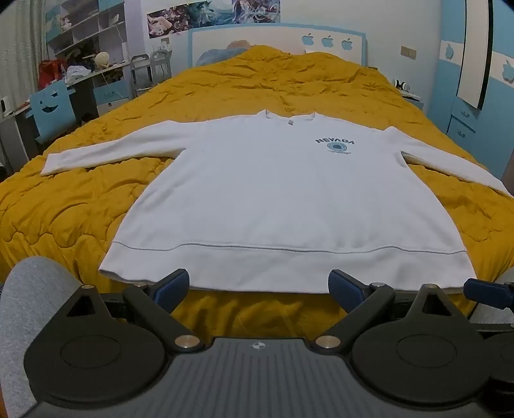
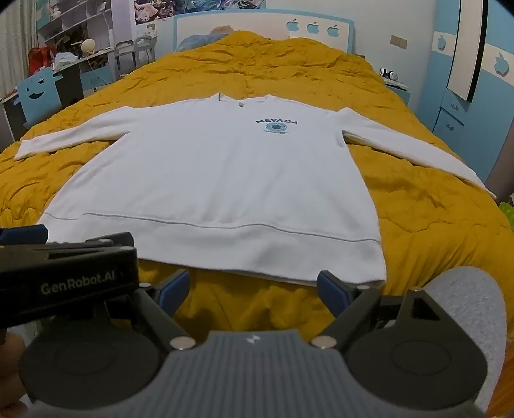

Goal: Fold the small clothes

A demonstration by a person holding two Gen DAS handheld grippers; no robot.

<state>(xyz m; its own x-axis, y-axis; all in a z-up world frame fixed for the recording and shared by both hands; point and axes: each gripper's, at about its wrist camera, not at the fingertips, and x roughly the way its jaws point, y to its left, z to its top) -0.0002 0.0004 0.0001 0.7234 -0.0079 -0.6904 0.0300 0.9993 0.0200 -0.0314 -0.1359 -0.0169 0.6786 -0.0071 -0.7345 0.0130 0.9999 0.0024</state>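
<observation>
a white long-sleeved sweatshirt (image 1: 276,199) is laid flat, front up, on a mustard-yellow quilted bedspread (image 1: 80,212), just ahead of both tongs, its collar turned away from them and its hem band nearest. both sleeves are spread outward to either side, and a dark "nevada" print with a round blue emblem (image 1: 335,145) is seen on the chest, ahead and to the right of the left gripper (image 1: 258,286). that gripper is held with its blue-padded fingers (image 1: 173,286) spread wide, nothing pinched between them; the hem is seen just beyond the pads, with a strip of bare bedspread between the fingers below it, and whether the hem is touched cannot be told. the right gripper (image 2: 253,287) is likewise spread wide and empty, hung just short of the right part of the hem, the hem's right corner lying just ahead of its right finger. the left gripper's black body, lettered "genrobot.ai", is seen close beside it on its left. grey sleeves (image 1: 29,308) are seen at the outer edge of each view. beyond the far end of the sweatshirt, a blue-and-white headboard (image 1: 276,35) with apple shapes is seen, and cluttered shelves (image 1: 86,29) stand far off to the left.
</observation>
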